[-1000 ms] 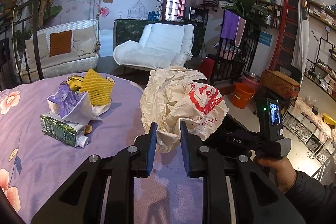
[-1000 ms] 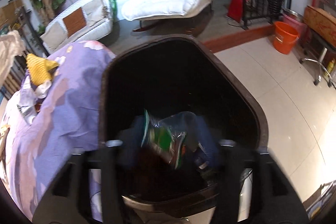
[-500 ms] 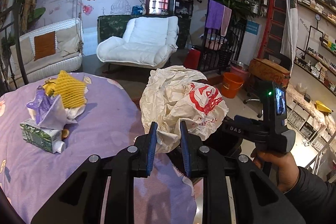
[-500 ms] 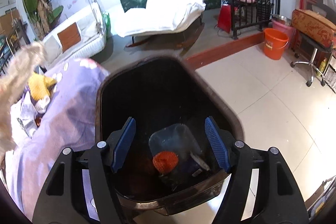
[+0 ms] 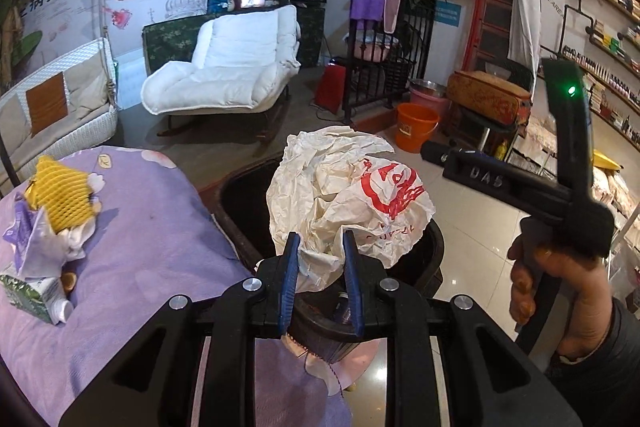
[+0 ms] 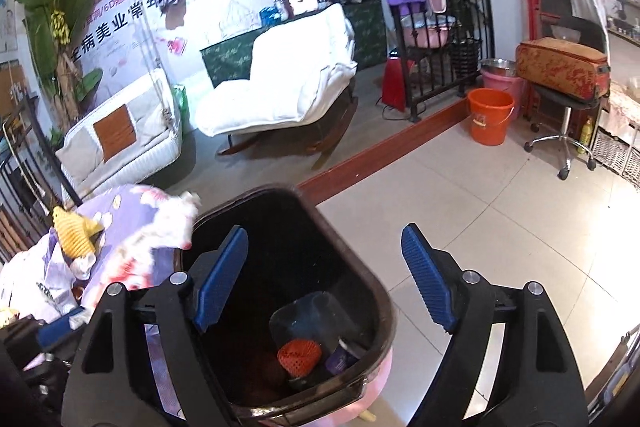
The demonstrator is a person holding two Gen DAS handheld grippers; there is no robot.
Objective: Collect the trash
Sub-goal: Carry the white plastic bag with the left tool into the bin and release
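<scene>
My left gripper (image 5: 320, 279) is shut on a crumpled white paper bag with red print (image 5: 352, 199) and holds it over the dark trash bin (image 5: 240, 195) beside the table. My right gripper (image 6: 324, 279) is open and empty above the same bin (image 6: 384, 307), which holds an orange foam net (image 6: 299, 355), a clear plastic container (image 6: 316, 315) and a small purple cup (image 6: 340, 359). The paper bag shows blurred at the bin's left edge in the right wrist view (image 6: 176, 223). The right gripper's body also shows in the left wrist view (image 5: 560, 187).
On the purple flowered tablecloth (image 5: 140, 227) lie a yellow foam net (image 5: 60, 195), purple-white wrappers (image 5: 32, 243) and a green carton (image 5: 36, 295). On the tiled floor stand an orange bucket (image 6: 490, 115), a white rocking lounger (image 6: 288, 75) and a stool on castors (image 6: 560, 107).
My left gripper has carried the paper bag rightward from over the table to over the bin. My right gripper has opened, dropped a green wrapper into the bin, and lifted a little.
</scene>
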